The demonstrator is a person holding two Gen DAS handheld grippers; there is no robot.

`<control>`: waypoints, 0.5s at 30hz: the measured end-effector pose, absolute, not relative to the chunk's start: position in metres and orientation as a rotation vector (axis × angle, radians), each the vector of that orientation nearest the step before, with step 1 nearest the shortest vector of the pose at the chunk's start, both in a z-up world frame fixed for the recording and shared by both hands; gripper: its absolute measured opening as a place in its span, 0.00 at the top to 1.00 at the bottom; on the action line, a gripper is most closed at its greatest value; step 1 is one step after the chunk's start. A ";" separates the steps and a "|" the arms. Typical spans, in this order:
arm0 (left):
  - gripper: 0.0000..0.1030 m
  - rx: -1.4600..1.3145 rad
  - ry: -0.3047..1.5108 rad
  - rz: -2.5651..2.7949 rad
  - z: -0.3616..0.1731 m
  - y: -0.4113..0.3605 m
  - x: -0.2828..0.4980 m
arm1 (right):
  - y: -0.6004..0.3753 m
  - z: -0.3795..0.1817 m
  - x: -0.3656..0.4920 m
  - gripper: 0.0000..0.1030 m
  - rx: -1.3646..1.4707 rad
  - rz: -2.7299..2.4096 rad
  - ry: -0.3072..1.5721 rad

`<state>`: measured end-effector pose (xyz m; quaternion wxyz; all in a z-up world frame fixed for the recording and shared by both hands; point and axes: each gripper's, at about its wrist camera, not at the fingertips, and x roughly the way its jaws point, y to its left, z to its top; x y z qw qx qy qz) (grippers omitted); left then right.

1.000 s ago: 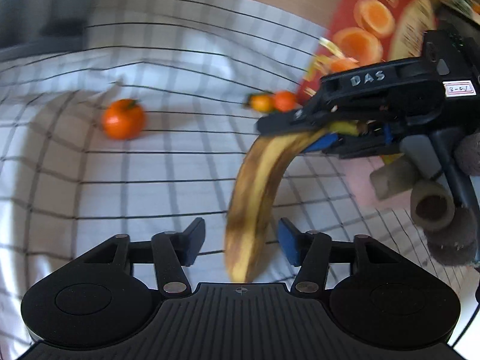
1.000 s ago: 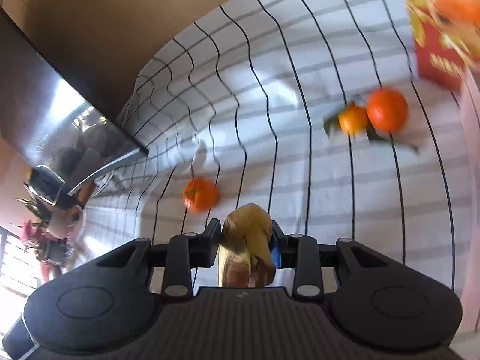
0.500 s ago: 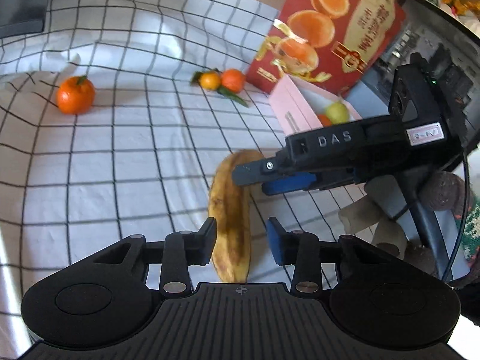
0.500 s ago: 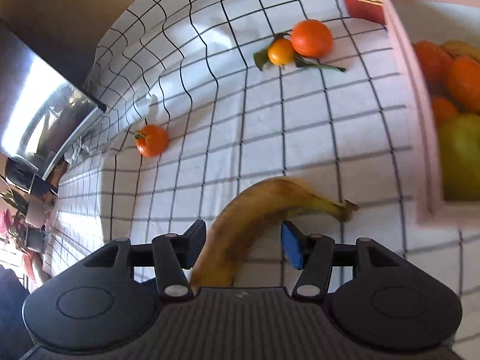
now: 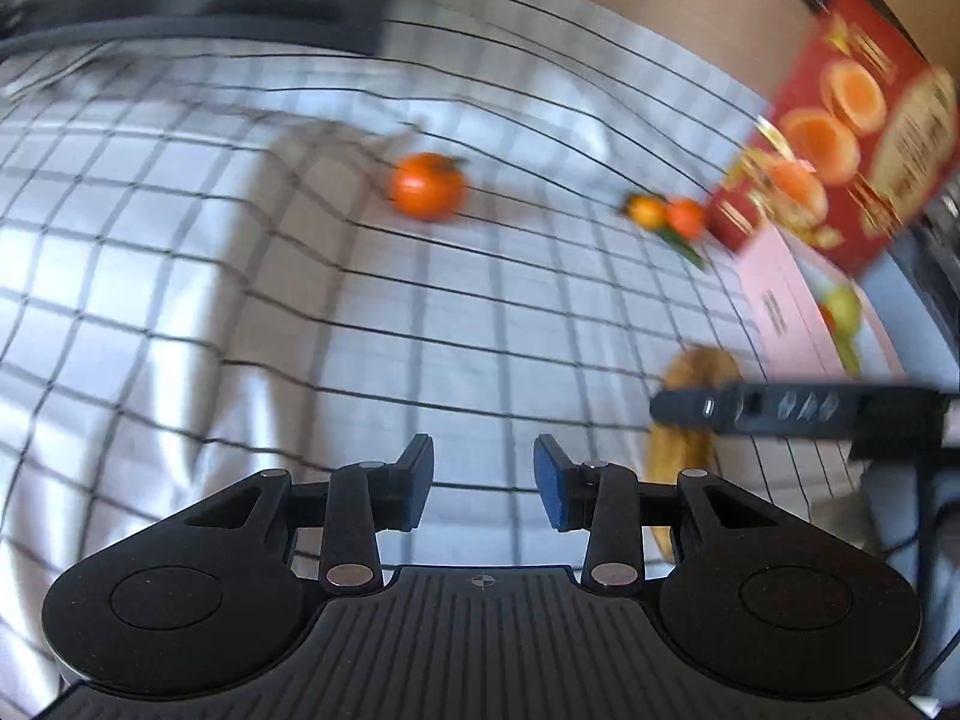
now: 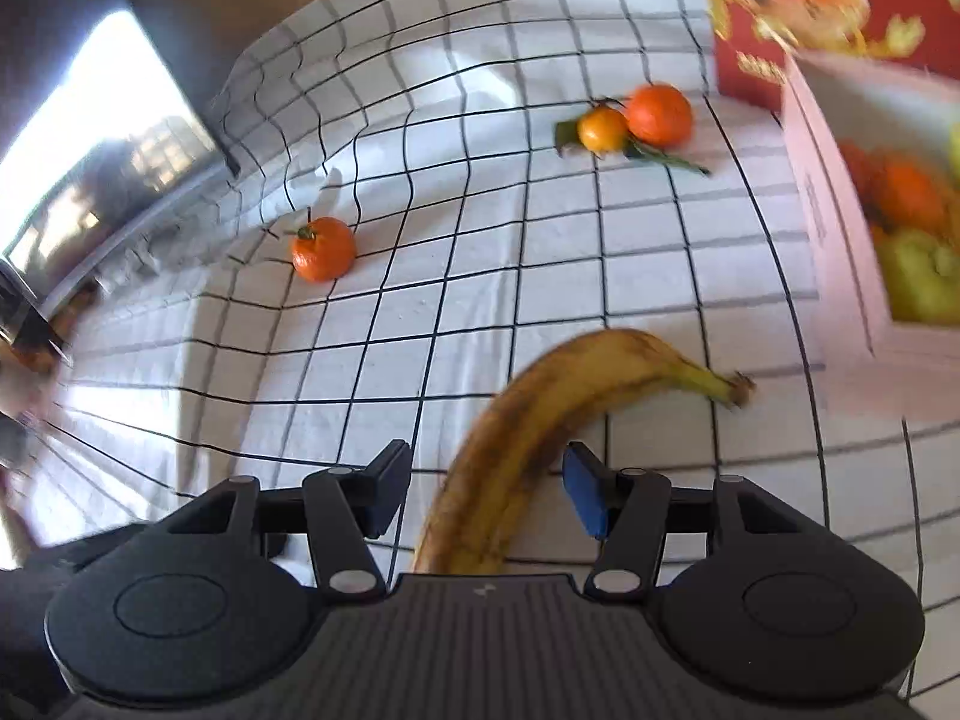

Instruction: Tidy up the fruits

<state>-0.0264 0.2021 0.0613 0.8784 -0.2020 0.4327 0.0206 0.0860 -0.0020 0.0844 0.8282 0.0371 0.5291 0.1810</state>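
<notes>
Tabletop (image 6: 480,276): covered by a white cloth with a black grid, creased and rumpled toward the far side, sunlit in patches.

Far edge: a dark glossy screen (image 6: 90,138) reflecting window light; a brown wall behind it.

Banana (image 6: 540,420): brown-speckled, lying flat on the cloth, stem pointing toward the pink box (image 6: 840,276).

Pink box: open, holding oranges and a green fruit; a red printed lid (image 6: 840,12) stands behind it.

Loose fruit: one mandarin (image 6: 323,247) alone near the cloth's creases; a leafy pair of mandarins (image 6: 636,120) just beside the red lid.

Right gripper (image 6: 486,492): fingers released, spread either side of the banana without pressing it; they have just been opening.

Left gripper (image 5: 483,483): fingers parted with only cloth between them, having just been narrowing; the banana lies off to its right, under the other gripper.
</notes>
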 end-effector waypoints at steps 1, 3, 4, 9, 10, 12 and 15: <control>0.60 -0.432 0.898 0.052 0.062 0.205 -0.028 | 0.005 0.080 0.086 0.43 0.045 0.363 1.119; 0.60 -0.438 0.890 0.054 0.064 0.207 -0.031 | 0.012 0.074 0.083 0.42 -0.014 0.341 1.104; 0.60 -0.438 0.890 0.051 0.064 0.206 -0.032 | 0.015 0.071 0.080 0.42 -0.050 0.348 1.094; 0.60 -0.462 0.914 0.025 0.055 0.196 -0.030 | 0.020 0.072 0.063 0.52 -0.186 0.416 1.037; 0.60 -0.464 0.921 0.012 0.054 0.194 -0.030 | 0.017 0.075 0.060 0.53 -0.180 0.435 1.040; 0.60 -0.456 0.920 -0.027 0.055 0.187 -0.027 | 0.007 0.078 0.054 0.58 -0.145 0.462 1.046; 0.60 -0.444 0.919 -0.070 0.056 0.177 -0.021 | -0.011 0.085 0.045 0.66 -0.078 0.471 1.065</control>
